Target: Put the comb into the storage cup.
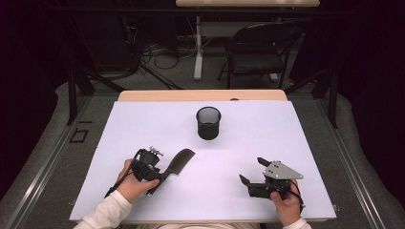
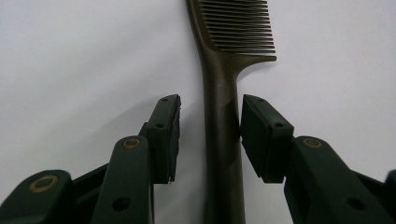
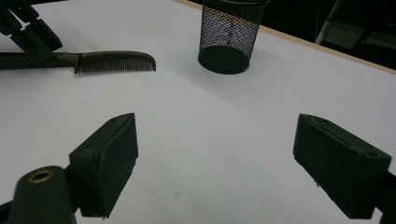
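A dark comb (image 1: 180, 160) lies flat on the white table (image 1: 143, 124), teeth pointing toward the far right. My left gripper (image 1: 160, 176) straddles the comb's handle (image 2: 222, 140); in the left gripper view one pad (image 2: 261, 135) sits at the handle's edge while the other pad (image 2: 166, 135) stands a gap away, so the jaws are open around it. My right gripper (image 1: 252, 170) rests near the front right with its jaws wide open over bare table (image 3: 215, 140). The right gripper view has the comb (image 3: 112, 60) at upper left.
A black mesh cup (image 1: 208, 123) stands upright at mid-table, beyond both grippers, and appears again in the right gripper view (image 3: 231, 35). A folding chair (image 1: 258, 47) and cables sit on the floor past the table's far wooden edge.
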A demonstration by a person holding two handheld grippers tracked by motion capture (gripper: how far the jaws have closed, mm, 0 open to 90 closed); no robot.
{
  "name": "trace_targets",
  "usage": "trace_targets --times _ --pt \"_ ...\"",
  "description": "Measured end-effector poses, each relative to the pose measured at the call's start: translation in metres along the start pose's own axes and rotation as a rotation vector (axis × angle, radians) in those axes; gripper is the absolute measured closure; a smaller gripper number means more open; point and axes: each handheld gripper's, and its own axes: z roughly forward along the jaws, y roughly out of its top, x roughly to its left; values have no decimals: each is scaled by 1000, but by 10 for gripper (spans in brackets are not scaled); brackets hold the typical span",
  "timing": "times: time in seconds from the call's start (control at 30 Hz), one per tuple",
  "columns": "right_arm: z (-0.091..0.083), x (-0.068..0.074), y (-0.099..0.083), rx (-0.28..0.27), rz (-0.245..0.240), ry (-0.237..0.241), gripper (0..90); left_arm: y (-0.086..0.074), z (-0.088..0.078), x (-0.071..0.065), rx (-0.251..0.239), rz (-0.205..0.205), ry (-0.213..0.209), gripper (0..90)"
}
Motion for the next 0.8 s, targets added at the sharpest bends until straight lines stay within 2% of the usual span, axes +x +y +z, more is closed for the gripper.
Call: trace_targets --times 0.33,0.47,0.57,0.8 --pt "0 0 0 5 -4 3 139 0 5 -4 28 19 -3 611" --pt "0 0 0 6 -7 4 139 1 6 -5 41 37 13 627" --pt "0 0 0 5 -6 6 139 2 7 -6 48 29 2 631" --pt "0 0 0 5 -8 4 139 2 8 -7 56 45 16 650"
